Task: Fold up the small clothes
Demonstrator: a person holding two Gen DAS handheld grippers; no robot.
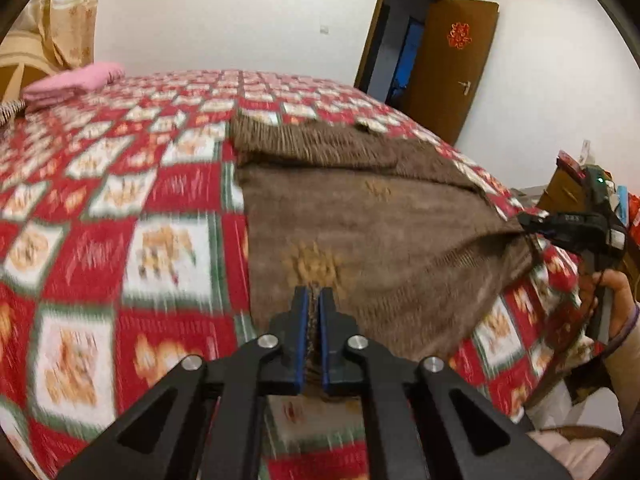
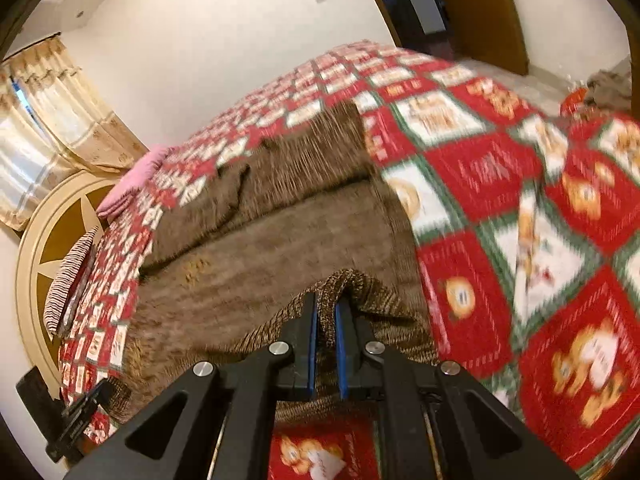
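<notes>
Brown knit sweater [image 1: 360, 220] spread on red checked bedspread [image 1: 120, 200], left gripper [image 1: 315, 300] clamped on its near hem, right gripper [image 2: 326, 312] pinching another hem corner, no legible writing.

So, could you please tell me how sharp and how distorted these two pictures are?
Left wrist view: red checked patterned bedspread streaked by motion blur, door frame bowed by fisheye. Right wrist view: brown knitted garment smeared too, bed curved, dark corners.

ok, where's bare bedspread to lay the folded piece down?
Free: the wide bedspread stretch between the brown sweater and the pink folded cloth, and the patch right of the sweater toward the door side. Crowded: the near edge, where both hand-held grippers clamp the sweater's hem.
</notes>
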